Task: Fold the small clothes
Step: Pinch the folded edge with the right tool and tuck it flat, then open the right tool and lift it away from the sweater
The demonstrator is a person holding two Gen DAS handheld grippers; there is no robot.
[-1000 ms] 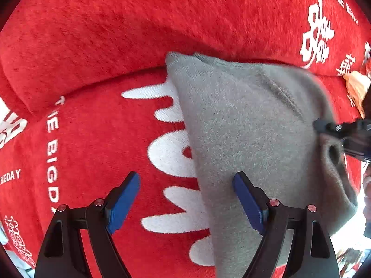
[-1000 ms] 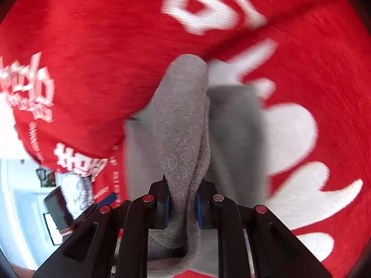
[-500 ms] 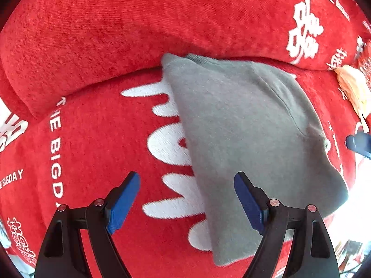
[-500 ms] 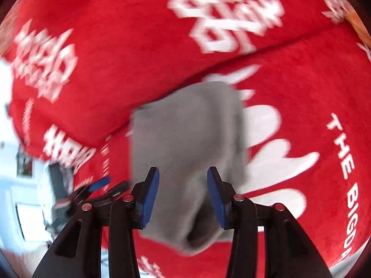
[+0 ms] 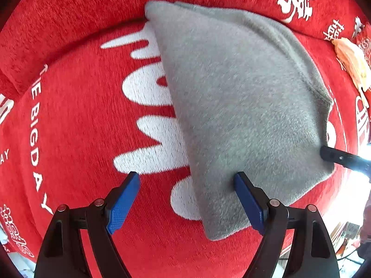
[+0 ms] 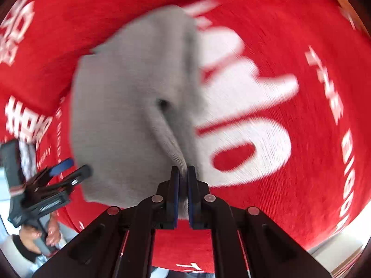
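Note:
A small grey fleece garment (image 5: 236,106) lies folded on a red sofa seat printed with white letters. My left gripper (image 5: 185,194) is open and empty, its right finger resting at the garment's near edge. My right gripper (image 6: 183,176) is shut on a pinched ridge of the same grey garment (image 6: 129,115) at its near edge. The right gripper's tip (image 5: 334,156) shows at the garment's right corner in the left wrist view. The left gripper (image 6: 60,169) shows at the garment's left edge in the right wrist view.
The red sofa cover (image 5: 76,115) spreads under everything, with the backrest (image 5: 92,4) just behind the garment. An orange cloth (image 5: 352,62) lies at the far right. The seat's front edge and a bright floor (image 6: 336,250) lie near me.
My right gripper released the garment, opened, then came back and shut on its near edge. The garment settled flat. My left gripper stayed open and moved closer to it.

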